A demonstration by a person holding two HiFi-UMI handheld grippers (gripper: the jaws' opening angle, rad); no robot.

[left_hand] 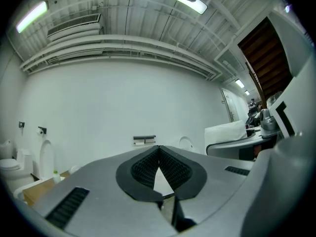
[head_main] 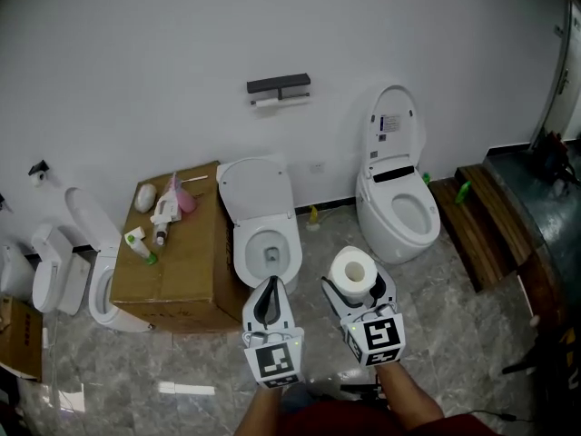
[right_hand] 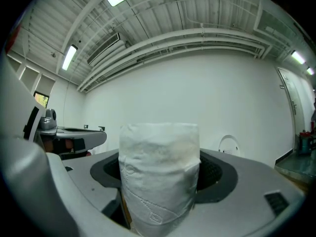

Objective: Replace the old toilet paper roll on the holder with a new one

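Now | left gripper [head_main: 270, 287]: level, fingers [left_hand: 143, 169] together | right gripper [head_main: 358, 286]: level, fingers [right_hand: 217, 174] clasp toilet paper roll [head_main: 352, 271]

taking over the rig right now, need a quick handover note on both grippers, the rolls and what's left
Left gripper: shut, empty.
Right gripper: shut on the new white toilet paper roll, held upright.
Dark wall-mounted holder: far ahead, old white roll on it.
Done: new roll picked up.
Left: reach the holder, take off the old roll, fit the new one.
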